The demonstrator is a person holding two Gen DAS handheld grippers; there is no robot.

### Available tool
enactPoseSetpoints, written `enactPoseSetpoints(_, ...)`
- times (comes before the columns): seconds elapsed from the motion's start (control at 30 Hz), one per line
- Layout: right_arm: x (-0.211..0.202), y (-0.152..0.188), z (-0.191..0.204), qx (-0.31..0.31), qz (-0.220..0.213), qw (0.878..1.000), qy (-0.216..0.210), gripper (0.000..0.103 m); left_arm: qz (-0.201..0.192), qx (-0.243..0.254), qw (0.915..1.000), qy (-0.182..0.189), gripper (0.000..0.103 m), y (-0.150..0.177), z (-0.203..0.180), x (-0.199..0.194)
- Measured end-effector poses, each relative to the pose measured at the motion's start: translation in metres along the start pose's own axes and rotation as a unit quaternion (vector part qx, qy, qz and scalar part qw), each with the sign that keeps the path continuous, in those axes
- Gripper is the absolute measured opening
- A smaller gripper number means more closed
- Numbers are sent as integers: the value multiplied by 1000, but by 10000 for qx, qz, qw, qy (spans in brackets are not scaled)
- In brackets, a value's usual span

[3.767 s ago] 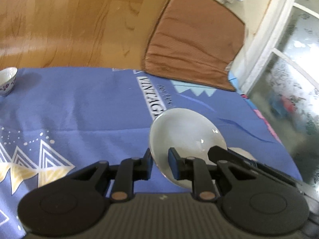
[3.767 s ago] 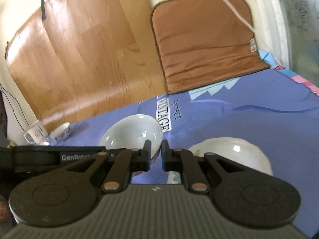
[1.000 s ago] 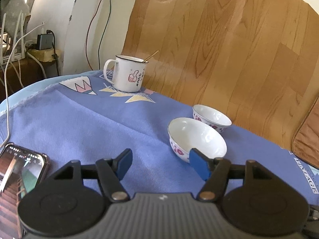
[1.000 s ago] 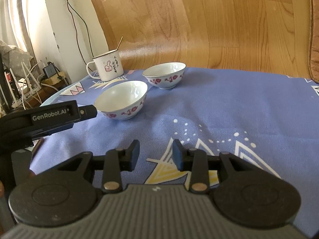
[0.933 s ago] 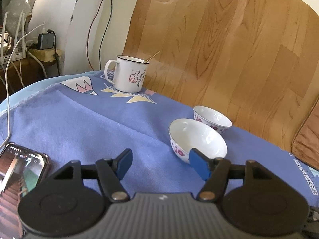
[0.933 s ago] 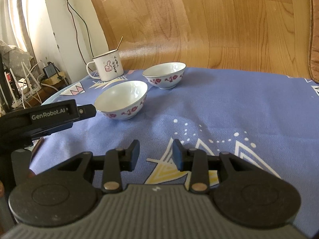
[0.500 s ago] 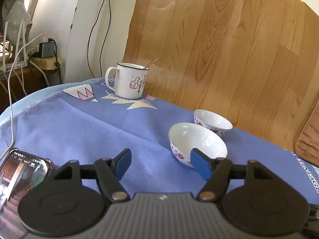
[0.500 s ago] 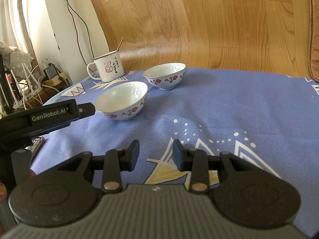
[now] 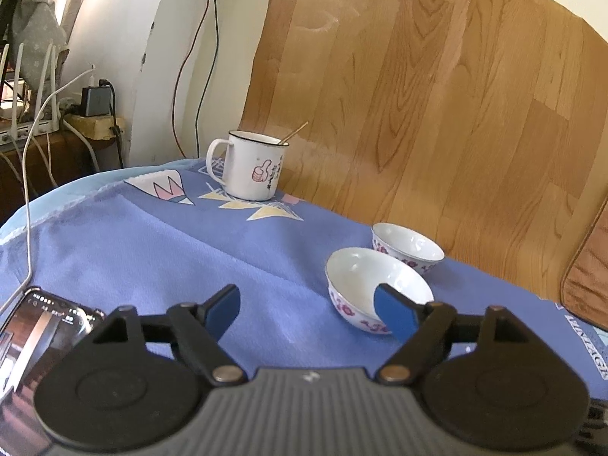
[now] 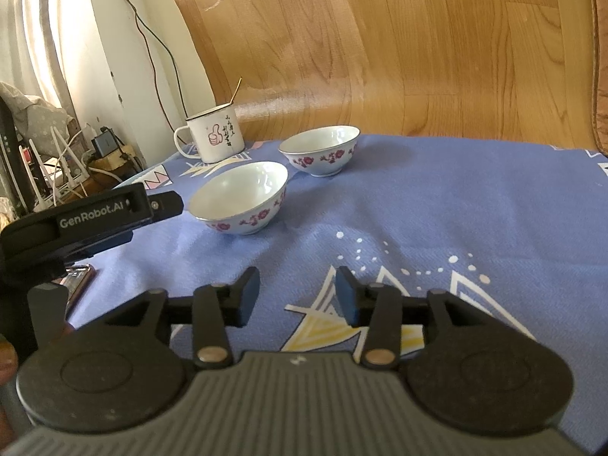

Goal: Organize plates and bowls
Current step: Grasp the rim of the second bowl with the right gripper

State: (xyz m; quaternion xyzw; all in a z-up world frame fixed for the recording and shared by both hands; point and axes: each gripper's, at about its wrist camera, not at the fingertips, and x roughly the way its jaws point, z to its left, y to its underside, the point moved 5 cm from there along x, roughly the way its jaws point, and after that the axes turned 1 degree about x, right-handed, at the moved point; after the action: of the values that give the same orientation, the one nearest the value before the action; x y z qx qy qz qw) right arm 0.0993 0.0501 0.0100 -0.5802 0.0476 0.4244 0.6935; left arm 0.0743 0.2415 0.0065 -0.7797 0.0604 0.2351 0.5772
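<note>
— Where did your grippers stand at that moment?

— My left gripper (image 9: 307, 311) was spread wide over the blue patterned cloth (image 9: 152, 250) on the worktop, its jaws having just been opening, with nothing between them. My right gripper (image 10: 298, 296) was parted less widely, its jaws also just opening, and held nothing; only cloth lay beneath it.

— And the bowls?

— The nearer white porcelain bowl with purple flowers (image 9: 364, 281) sat upright on the cloth, ahead and to the right of my left gripper; in the left wrist view my right-hand blue pad (image 9: 395, 315) overlapped its rim, but I could not tell whether it touched. The second flowered white bowl (image 9: 406, 247) stood just behind it, close but apart in the right wrist view. Both were empty.

— Anything else around?

— A white enamel mug with a red thumbs-up print (image 9: 252, 171), a thin stick leaning in it, stood near the far corner before the wooden panel (image 9: 437, 114). A lit smartphone (image 9: 38, 323) lay at my left edge.
</note>
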Motion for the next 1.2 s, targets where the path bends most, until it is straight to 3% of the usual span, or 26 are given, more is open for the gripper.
enactPoseSetpoints(0.4, -1, 0, 2, -118, -11, 9999, 110, 51, -170, -67, 9998, 84, 82, -4, 1, -7)
enactPoseSetpoints(0.63, -1, -7, -4, 206, 66, 9996, 166, 51, 77, -812, 9966, 138, 82, -13, 27, -7)
enactPoseSetpoints(0.8, 7, -43, 16, 38, -201, 9998, -48, 51, 261, -1063, 9940, 67, 75, -34, 39, 5)
enactPoseSetpoints(0.97, 45, -65, 24, 10, -48, 9999, 139, 50, 572, -537, 9969, 56, 74, -43, 13, 32)
enactPoseSetpoints(1.07, 67, -67, 15, 256, 282, 9989, 260, 38, 912, -372, 9951, -48, 67, -35, 1, 51)
enactPoseSetpoints(1.13, 81, -64, 9, 418, 570, 9971, 273, 27, 1067, -336, 9936, -120, 55, -28, -2, 60)
enactPoseSetpoints(1.2, 92, -60, 5, 551, 740, 9956, 184, 21, 1275, -331, 9913, 16, 45, -18, -6, 69)
